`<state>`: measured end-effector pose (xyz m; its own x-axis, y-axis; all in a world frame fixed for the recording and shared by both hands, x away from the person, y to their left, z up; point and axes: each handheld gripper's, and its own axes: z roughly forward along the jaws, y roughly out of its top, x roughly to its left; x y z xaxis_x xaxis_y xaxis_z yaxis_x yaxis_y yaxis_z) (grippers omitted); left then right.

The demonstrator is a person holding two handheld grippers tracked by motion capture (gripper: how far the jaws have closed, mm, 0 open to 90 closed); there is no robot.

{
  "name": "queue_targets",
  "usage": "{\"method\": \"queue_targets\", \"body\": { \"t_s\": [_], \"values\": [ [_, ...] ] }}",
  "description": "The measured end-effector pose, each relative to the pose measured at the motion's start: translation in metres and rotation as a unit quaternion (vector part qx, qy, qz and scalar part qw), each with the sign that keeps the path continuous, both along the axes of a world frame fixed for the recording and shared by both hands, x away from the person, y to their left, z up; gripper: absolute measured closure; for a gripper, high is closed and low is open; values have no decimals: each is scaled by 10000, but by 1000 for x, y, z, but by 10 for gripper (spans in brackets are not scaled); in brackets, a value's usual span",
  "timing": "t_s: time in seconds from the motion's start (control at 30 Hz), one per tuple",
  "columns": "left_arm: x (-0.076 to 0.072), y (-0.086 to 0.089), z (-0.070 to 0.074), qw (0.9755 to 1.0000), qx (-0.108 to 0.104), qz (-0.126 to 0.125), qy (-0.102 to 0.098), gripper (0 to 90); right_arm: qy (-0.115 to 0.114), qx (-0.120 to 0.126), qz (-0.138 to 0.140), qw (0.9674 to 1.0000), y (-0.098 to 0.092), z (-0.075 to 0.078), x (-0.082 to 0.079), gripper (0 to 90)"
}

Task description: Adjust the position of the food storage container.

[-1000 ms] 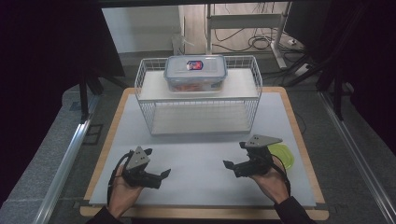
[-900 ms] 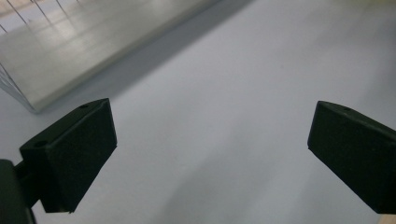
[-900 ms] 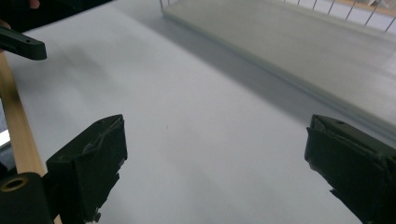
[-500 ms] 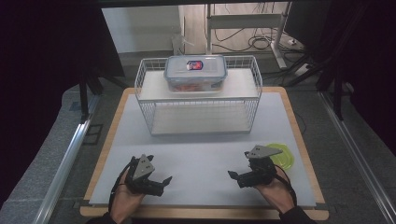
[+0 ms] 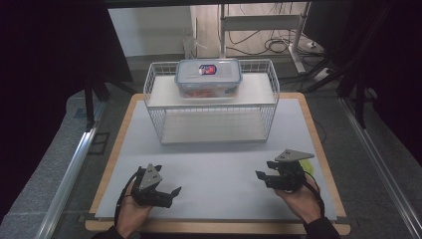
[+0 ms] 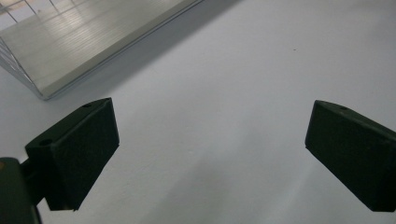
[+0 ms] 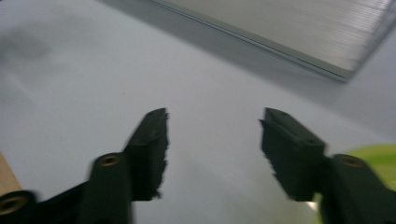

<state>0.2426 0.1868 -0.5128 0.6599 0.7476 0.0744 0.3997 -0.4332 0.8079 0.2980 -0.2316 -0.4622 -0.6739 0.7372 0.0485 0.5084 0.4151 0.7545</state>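
Near the surface's point(image 5: 209, 164) front edge, both hand-held grippers, left point(image 5: 166, 193) wide open and right point(image 5: 264, 172) just narrowing on nothing, hover empty, the yellow-green item point(image 5: 308, 167) at the right edge seemingly not yet grasped.

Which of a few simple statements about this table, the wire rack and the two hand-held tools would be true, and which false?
1. A clear lidded box sits on the top shelf of the white wire rack. True.
2. The left tool is clamped on the box. False: its jaws stand wide apart over the bare grey mat, with nothing between them.
3. The right tool holds nothing. True: its jaws have just been closing, yet they are still apart with only mat between them.
4. A yellow-green thing lies on the mat by the right tool. True.
5. The rack's lower shelf is full of boxes. False: it looks empty.
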Motion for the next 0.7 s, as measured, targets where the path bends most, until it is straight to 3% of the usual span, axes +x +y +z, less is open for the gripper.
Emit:
{"method": "queue_targets", "body": {
  "t_s": [0.13, 0.23, 0.43, 0.7],
  "values": [
    [0, -1, -1, 9999, 96, -39, 17, 33, -62, 37, -183, 9998, -18, 6, 3, 724],
    [0, -2, -1, 9999, 150, -61, 5, 34, -91, 78, -374, 9992, -30, 9, 6, 813],
    [0, 0, -1, 9998, 200, -7, 6, 35, -126, 86, -719, 9973, -54, 11, 11, 894],
    [1, 0, -2, 9996, 288, -17, 11, 38, -319, -41, -1280, 9912, -83, 15, 15, 899]
  ]
}}
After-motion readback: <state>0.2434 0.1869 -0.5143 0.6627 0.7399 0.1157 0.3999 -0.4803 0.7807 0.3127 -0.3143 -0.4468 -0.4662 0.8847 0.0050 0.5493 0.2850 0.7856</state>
